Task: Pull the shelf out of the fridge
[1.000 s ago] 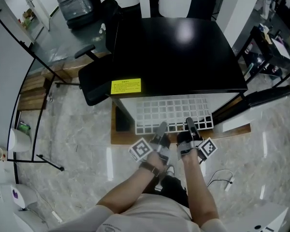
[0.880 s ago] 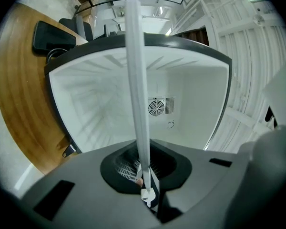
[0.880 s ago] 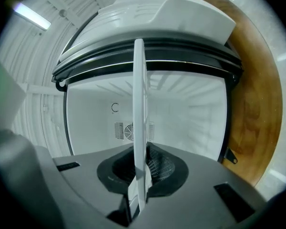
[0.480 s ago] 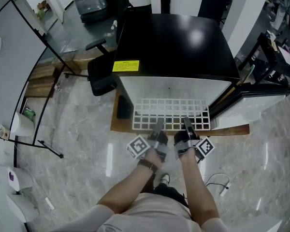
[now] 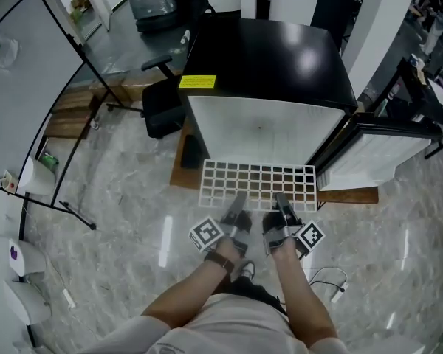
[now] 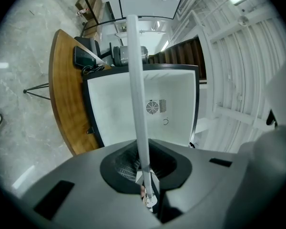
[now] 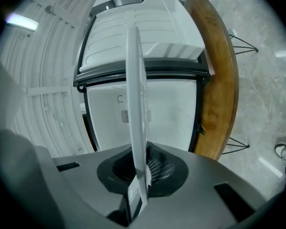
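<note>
Head view: a person holds a white grid shelf (image 5: 257, 185) level above the floor (image 5: 118, 220) in front of the open black fridge (image 5: 273, 57), its far edge at the fridge's mouth; the left gripper (image 5: 238, 201) and right gripper (image 5: 280, 200) sit side by side on its near edge. Left gripper view: the jaws pinch the shelf (image 6: 136, 80), seen edge-on as a thin white bar running toward the fridge's white interior (image 6: 114, 109). Right gripper view: the jaws clamp the same edge (image 7: 136, 89); the door (image 7: 148, 27) stands open beyond, the fridge resting on a wooden platform (image 7: 219, 80).
</note>
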`<control>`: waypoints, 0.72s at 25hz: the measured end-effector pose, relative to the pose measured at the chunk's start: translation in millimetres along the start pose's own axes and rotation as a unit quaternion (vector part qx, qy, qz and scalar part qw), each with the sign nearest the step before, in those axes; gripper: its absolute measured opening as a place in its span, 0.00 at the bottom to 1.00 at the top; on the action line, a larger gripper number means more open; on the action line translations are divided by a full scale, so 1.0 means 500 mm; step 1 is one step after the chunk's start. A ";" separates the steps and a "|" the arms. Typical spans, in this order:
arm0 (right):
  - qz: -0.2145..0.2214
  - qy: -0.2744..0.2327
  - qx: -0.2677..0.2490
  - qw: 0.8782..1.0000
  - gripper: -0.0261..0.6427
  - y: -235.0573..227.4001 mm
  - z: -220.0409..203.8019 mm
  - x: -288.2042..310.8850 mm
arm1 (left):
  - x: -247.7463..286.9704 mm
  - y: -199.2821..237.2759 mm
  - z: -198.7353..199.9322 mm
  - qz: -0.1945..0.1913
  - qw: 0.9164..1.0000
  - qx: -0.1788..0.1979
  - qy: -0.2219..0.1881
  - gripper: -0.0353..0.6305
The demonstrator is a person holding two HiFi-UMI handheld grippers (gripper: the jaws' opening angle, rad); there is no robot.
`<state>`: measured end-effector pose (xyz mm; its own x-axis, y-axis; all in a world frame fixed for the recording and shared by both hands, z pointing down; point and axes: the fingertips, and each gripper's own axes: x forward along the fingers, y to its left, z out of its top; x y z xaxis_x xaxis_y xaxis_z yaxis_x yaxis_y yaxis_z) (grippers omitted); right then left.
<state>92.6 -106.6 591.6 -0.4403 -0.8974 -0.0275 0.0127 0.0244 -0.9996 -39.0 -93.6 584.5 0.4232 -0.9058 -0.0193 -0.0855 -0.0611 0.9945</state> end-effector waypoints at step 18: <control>0.018 0.025 0.007 1.000 0.10 0.077 -0.061 -0.189 | -0.163 -0.083 -0.107 -0.008 1.000 0.021 0.016 0.10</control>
<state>107.4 -7.5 555.9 -0.4835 -0.8730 -0.0640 0.0409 0.0505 -0.9979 -21.7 5.2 550.2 0.4536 -0.8907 -0.0318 -0.1148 -0.0938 0.9889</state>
